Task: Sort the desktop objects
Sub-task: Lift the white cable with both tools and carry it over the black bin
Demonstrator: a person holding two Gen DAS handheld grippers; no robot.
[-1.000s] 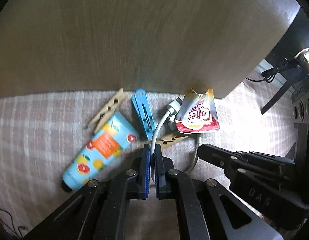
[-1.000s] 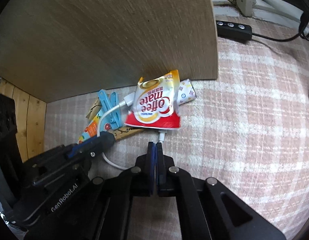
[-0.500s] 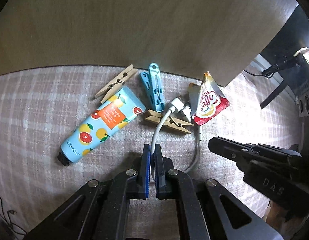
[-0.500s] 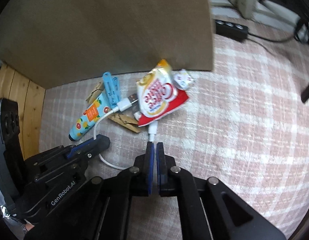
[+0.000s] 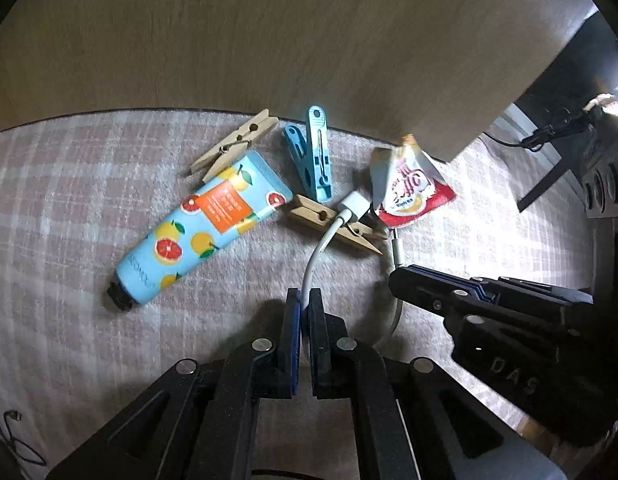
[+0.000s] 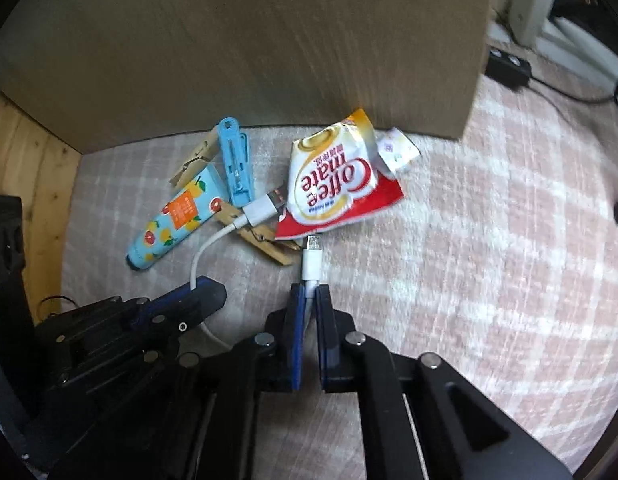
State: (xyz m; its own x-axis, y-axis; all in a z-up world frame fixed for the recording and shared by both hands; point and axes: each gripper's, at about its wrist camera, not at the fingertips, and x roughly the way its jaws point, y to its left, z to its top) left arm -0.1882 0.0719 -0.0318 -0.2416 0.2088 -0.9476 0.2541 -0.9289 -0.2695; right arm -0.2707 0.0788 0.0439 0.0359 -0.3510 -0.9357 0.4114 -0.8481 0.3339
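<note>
I am gripping the white cable (image 5: 315,254) with both grippers, left gripper (image 5: 305,300) and right gripper (image 6: 307,294); right fingers (image 6: 295,312) are loosening, so it risks slipping and dragging the clothespin (image 5: 333,224).

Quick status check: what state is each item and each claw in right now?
Left claw: shut on white cable.
Right claw: pinching the cable's small-plug end.
Coffee mate sachet: crumpled, lying on cloth.
Hand cream tube: capped, lying flat.
Blue clothespin: closed, empty.
Wooden clothespin: under the cable.
</note>
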